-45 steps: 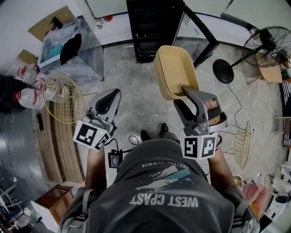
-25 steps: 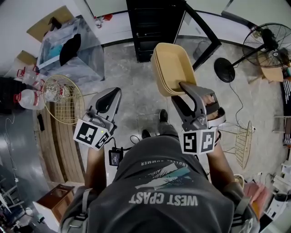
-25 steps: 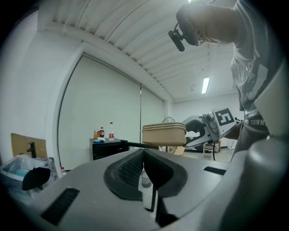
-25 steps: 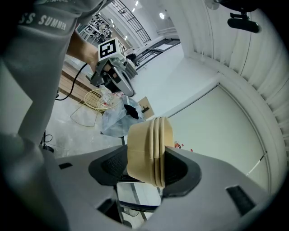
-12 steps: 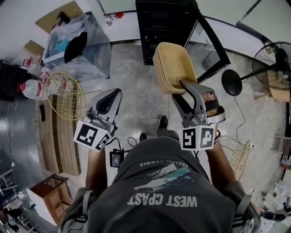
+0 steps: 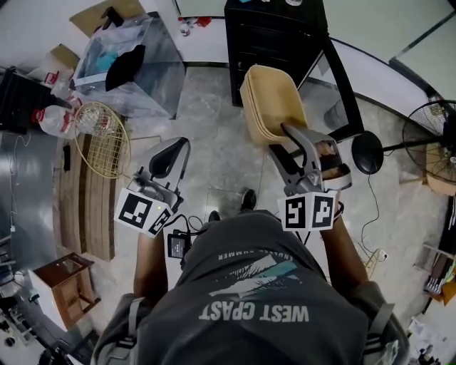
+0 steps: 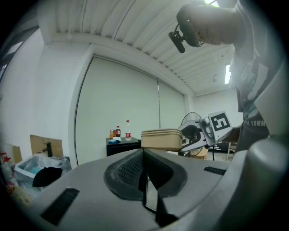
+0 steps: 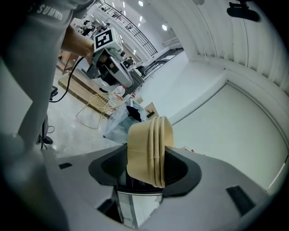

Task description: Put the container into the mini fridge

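Near: T-shirt (image 6: 249, 299), big print reads "WEST" plus a word ending "AST" (one letter unclear), with a smaller line above ending "SUMMER".
Both grippers carry cubes with black/white square markers, no text on them.
Left gripper (image 6: 176, 146): jaws together, nothing between them. It is held over the floor left of the container, well apart from it.
Right gripper (image 6: 283, 142): jaws clamped on the near rim of the container (image 6: 272, 103).
Container: tan rectangular tub, held in the air on its side, open face towards the head camera. The inside shows only its own plain bottom. The right gripper view shows three stacked rim lines; can't tell whether that's nested tubs or a ribbed rim.
It sits in front of the mini fridge (image 6: 274, 36), not inside it.

Floor, left side:
- gold wire basket (image 6: 103, 139) lying tilted
- water jugs (image 6: 53, 117) with red caps
- clear plastic bin (image 6: 125, 60) holding a black item and something blue
- cardboard box (image 6: 107, 14) behind the bin

Far: the mini fridge is black. A black-framed glass panel angles out from its right side, probably its door swung open.
Bottles (image 7: 128, 131) stand on top, red labels, print too small to read.
Fan (image 6: 431, 142) at far right.
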